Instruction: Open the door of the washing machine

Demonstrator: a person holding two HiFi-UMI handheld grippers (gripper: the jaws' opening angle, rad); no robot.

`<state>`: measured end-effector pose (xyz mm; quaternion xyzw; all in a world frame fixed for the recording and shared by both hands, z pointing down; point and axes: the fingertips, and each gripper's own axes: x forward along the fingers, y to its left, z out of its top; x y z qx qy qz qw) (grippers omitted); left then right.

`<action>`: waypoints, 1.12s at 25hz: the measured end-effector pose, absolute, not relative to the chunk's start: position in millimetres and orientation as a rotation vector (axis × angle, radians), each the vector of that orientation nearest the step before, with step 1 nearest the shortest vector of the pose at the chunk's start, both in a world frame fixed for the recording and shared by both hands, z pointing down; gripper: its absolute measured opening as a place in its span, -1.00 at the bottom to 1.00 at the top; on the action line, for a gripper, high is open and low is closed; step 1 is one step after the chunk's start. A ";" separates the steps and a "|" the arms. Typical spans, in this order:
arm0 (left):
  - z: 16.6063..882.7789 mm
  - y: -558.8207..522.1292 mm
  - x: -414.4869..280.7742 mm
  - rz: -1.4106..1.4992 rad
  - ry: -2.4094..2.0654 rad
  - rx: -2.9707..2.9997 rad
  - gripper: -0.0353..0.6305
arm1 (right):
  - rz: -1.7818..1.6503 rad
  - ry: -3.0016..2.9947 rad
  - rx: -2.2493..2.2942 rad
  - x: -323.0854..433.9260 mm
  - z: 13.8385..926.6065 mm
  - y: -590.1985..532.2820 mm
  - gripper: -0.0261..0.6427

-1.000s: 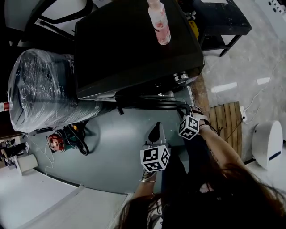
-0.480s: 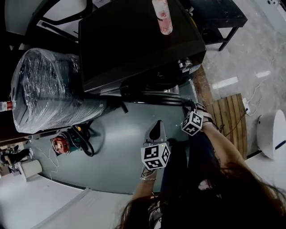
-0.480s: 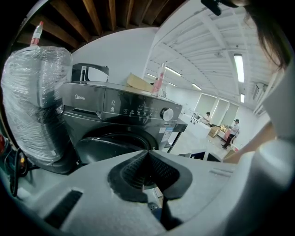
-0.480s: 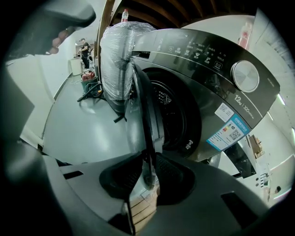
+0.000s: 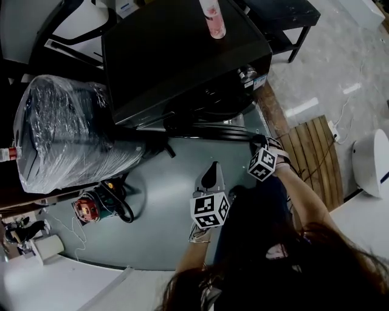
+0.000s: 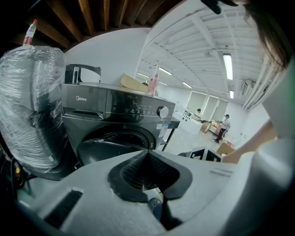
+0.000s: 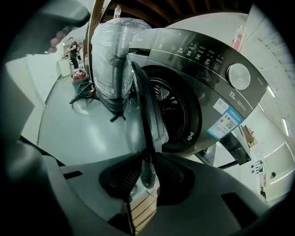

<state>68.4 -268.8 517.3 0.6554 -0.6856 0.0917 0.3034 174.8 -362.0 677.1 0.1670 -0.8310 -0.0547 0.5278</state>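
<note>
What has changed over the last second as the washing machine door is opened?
The right gripper, clamped on the edge of the door, has drawn it slightly further from the washing machine; the left gripper, shut and empty, drifted back with it. Nothing was grasped or released. The bottle on top and the wrapped bundle stayed put.

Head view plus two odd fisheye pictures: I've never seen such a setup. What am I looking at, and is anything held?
No robot here: a person holds tongs in each hand. The top-down picture comes from a camera on the person's head; the other two come from cameras riding on each pair, looking along its tips. The right tongs pinch the edge of the door of the washing machine, which stands open. The left tongs are shut and empty. A bottle stands on the machine; a plastic-wrapped bundle sits beside it.
</note>
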 end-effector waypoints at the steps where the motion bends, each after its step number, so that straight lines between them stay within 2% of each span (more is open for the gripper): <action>1: 518.0 -265.8 67.8 0.243 -1.811 1.748 -0.86 | -0.129 -1.984 0.409 175.2 677.5 -358.8 -0.68; 28: 542.6 -176.8 94.2 0.197 -1.864 1.636 -0.86 | -0.020 -2.022 0.422 177.5 683.8 -268.1 -0.72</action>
